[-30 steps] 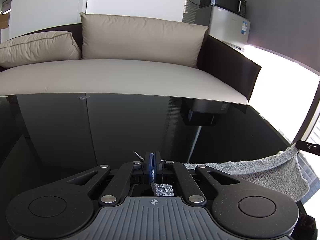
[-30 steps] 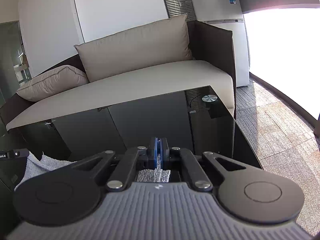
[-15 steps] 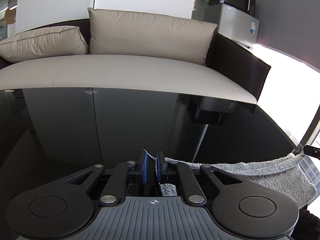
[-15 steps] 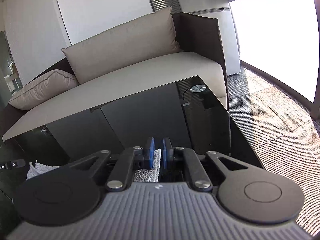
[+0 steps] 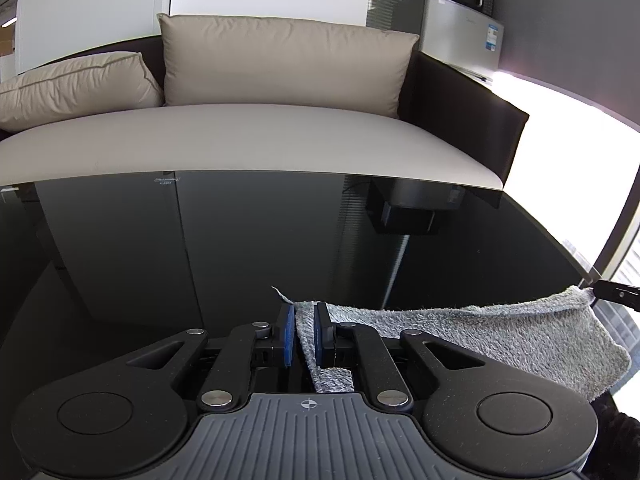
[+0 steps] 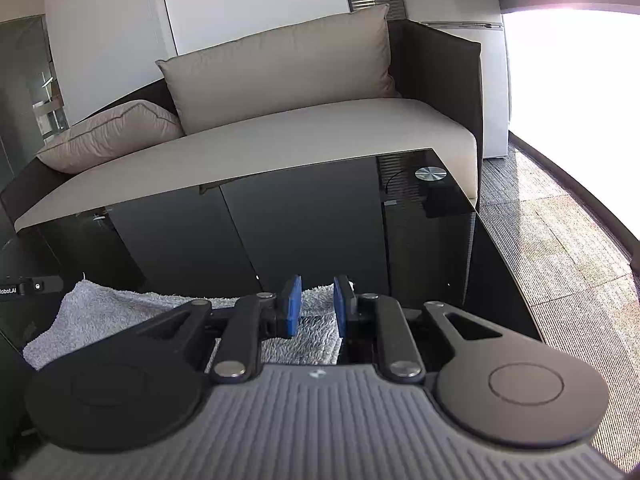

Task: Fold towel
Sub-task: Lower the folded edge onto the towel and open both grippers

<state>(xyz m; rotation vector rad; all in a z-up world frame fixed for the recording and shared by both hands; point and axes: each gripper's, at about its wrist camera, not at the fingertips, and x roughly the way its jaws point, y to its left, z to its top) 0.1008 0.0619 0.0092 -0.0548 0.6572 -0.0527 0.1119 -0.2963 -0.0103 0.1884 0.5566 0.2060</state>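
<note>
The grey towel [image 5: 480, 332] is stretched lengthwise between both grippers over the black glass table [image 5: 240, 248]. The left gripper [image 5: 304, 320] stands slightly parted, cloth apparently loose between its pads; the right gripper [image 6: 317, 304], jaws just opening, is released, towel beneath. A beige sofa [image 6: 320, 128] is seen beyond.

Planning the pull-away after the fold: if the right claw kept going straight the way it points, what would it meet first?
Probably the grey towel lying between its opening fingers, then the black glass table it points down at. The right claw no longer grips the towel; exact depth is unclear.
</note>
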